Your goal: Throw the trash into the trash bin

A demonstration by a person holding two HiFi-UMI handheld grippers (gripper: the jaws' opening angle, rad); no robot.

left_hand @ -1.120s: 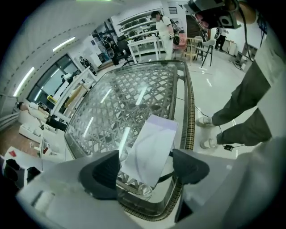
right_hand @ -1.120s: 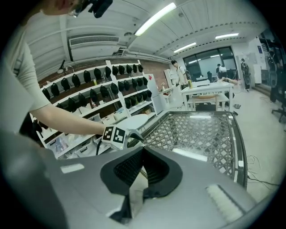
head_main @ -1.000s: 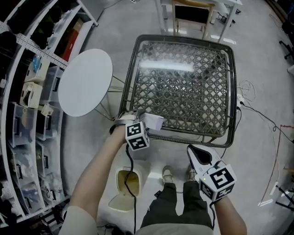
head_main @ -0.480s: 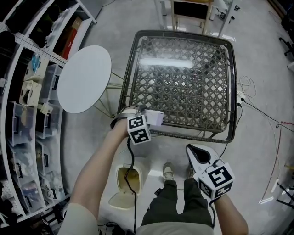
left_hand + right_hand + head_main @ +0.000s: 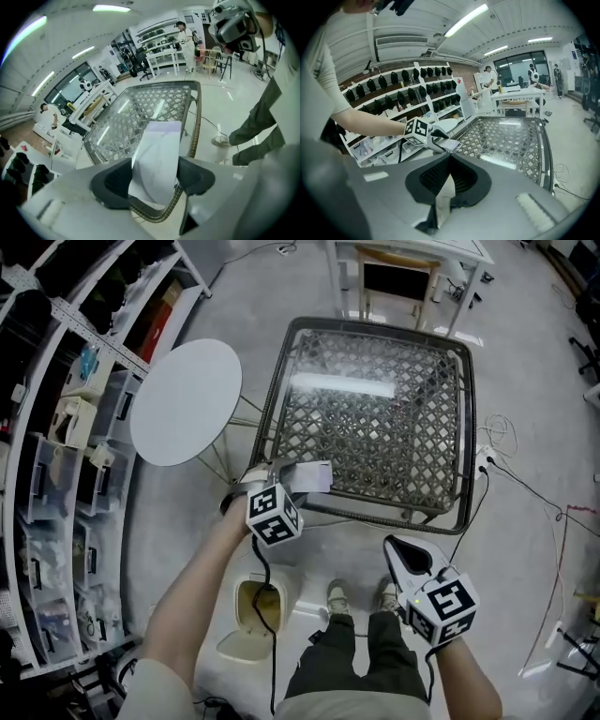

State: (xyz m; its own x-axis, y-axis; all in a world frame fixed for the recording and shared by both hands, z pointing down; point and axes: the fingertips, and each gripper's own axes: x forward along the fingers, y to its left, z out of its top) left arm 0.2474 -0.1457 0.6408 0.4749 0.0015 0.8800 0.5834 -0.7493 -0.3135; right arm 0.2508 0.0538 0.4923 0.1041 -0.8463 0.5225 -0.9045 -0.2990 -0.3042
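the left gripper (image 5: pixel 154 178) is clamped on the white sheet of paper (image 5: pixel 157 150). its jaws have just been closing and the sheet sits between them, touching both black pads and bowing a little across its width. the paper sticks up and out past the jaws, and from the left gripper view it covers part of the near rim of the dark metal-framed desk with the woven lattice top under glass (image 5: pixel 375 418). in the head view the sheet hangs over the desk's near left corner, so it's up at the desk edge and not in the bin. the white trash bin with its lid flipped open (image 5: pixel 242 596) stands on the grey floor below that corner, just beside the person's shoes (image 5: pixel 339 596), with a yellowish-brown inside showing. the right gripper (image 5: pixel 449 168) is held low on the person's right, well apart from the paper and near the front edge of the desk, pointing toward it. its jaws are pressed together. a pale sliver shows low down between them and i honestly can't tell what it is. from the right gripper view you can see the other arm reaching in with the marker cube and the paper at the desk's corner. a round white side table (image 5: pixel 185 401) stands left of the desk, with white storage shelves (image 5: pixel 56 427) along the left wall and some thin cables (image 5: pixel 525 493) lying on the floor to the right.
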